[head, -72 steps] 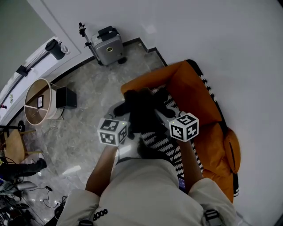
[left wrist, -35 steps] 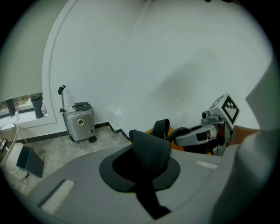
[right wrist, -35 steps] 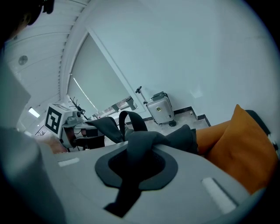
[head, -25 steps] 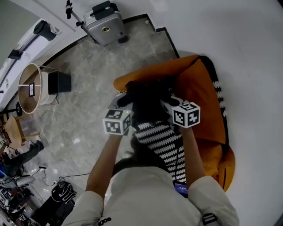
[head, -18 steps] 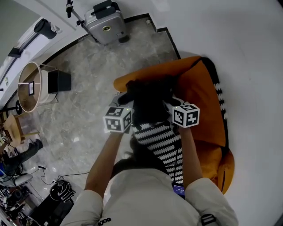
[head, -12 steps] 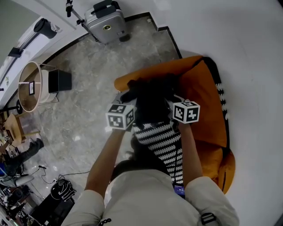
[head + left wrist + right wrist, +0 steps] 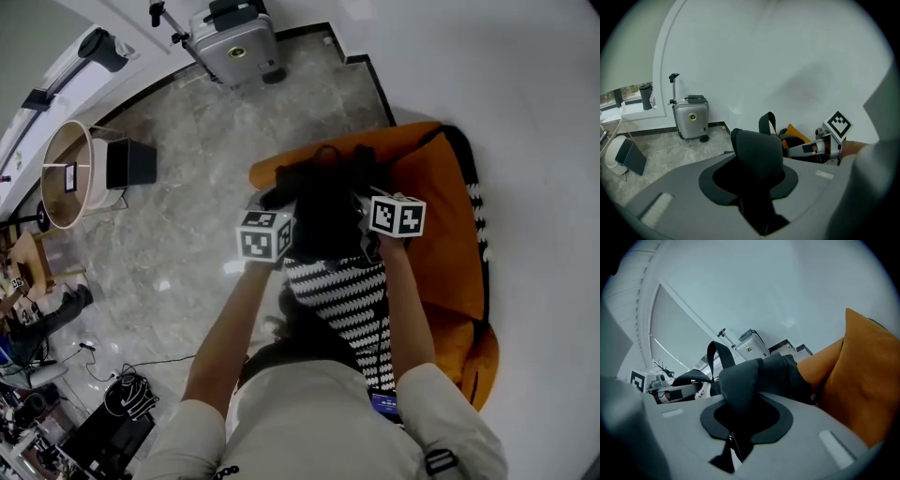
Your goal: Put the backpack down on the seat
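Both grippers have sunk with the backpack (image 7: 326, 208), which now lies against the orange seat (image 7: 436, 225), above a striped cushion (image 7: 345, 302) that only the head view shows. Left gripper (image 7: 279, 202) jaws have just been opening and stand spread, with a strap between them; its own view also catches the silver suitcase (image 7: 692, 117). Right gripper (image 7: 364, 202) jaws have eased slightly yet pinch a fold of backpack fabric; its view shows orange upholstery just beside.
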`<action>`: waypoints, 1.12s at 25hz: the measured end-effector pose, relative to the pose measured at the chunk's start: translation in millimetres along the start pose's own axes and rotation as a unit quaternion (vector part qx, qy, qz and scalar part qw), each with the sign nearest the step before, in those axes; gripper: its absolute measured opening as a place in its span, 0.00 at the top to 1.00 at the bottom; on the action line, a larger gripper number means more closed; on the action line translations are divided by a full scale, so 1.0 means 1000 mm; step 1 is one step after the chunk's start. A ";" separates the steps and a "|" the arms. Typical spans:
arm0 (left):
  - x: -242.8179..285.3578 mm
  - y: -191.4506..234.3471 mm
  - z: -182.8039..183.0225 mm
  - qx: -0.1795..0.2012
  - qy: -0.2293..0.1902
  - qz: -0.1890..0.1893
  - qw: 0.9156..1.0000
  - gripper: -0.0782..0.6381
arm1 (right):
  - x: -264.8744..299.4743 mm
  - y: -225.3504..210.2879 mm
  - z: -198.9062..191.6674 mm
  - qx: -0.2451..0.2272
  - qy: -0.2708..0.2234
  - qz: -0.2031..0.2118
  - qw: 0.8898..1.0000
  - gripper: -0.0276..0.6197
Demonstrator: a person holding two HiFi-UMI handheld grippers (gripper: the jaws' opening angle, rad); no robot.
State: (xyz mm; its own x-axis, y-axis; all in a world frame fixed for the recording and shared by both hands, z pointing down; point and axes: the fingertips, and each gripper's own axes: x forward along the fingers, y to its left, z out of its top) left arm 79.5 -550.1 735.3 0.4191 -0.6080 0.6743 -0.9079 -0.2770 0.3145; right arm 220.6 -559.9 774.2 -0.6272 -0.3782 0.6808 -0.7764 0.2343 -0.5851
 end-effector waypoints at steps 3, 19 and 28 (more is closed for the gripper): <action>0.001 0.002 -0.012 0.004 0.014 0.003 1.000 0.71 | 0.009 -0.001 0.004 -0.005 0.004 0.001 1.000 0.88; -0.046 -0.012 -0.052 0.036 0.037 -0.049 0.997 0.52 | -0.051 0.013 -0.049 0.036 -0.028 -0.059 0.997 0.53; -0.087 0.007 -0.060 0.012 0.026 -0.057 0.998 0.52 | -0.102 0.054 -0.068 0.036 -0.052 -0.101 0.993 0.59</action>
State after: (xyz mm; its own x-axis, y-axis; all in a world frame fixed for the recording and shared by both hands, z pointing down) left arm 36.9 -454.4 718.3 0.5189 -0.5329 0.6684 -0.8539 -0.3604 0.3755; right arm 238.8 -448.2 702.9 -0.4465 -0.5025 0.7403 -0.8769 0.0815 -0.4736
